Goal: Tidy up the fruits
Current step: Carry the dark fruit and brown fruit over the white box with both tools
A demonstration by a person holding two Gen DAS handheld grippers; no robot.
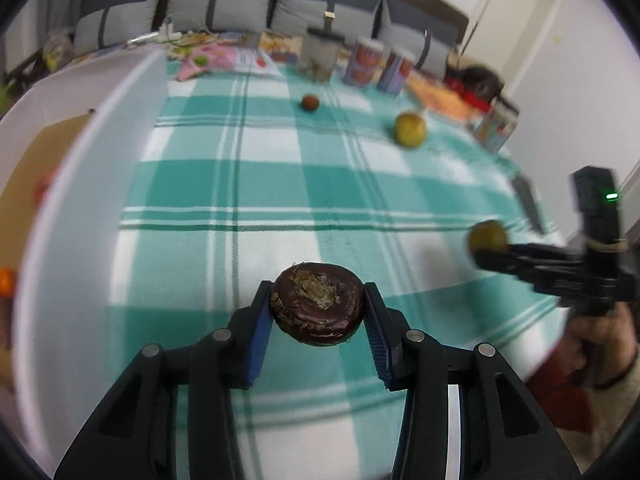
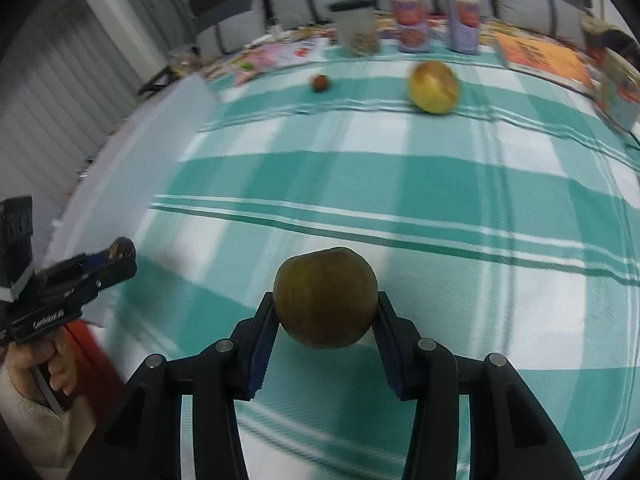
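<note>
My left gripper (image 1: 318, 306) is shut on a flat dark brown fruit (image 1: 318, 308), held above the checked green and white tablecloth (image 1: 280, 184). A round olive-green fruit (image 2: 325, 298) sits clamped between the blue pads of my right gripper (image 2: 326, 312), also lifted off the cloth. Each gripper shows in the other's view: the right gripper (image 1: 486, 250) with its green fruit (image 1: 488, 236) at the right edge, the left gripper (image 2: 120, 258) at the left edge. On the far cloth lie a yellow-green fruit (image 1: 410, 129) (image 2: 433, 87) and a small brown fruit (image 1: 310, 102) (image 2: 321, 82).
A white box wall (image 1: 92, 184) stands along the left, with brown cardboard (image 1: 28, 184) inside it. At the back are a jar (image 1: 320, 56), printed cans (image 1: 366, 62), papers and an orange book (image 2: 540, 58). Grey cushions (image 1: 224, 4) line the far side.
</note>
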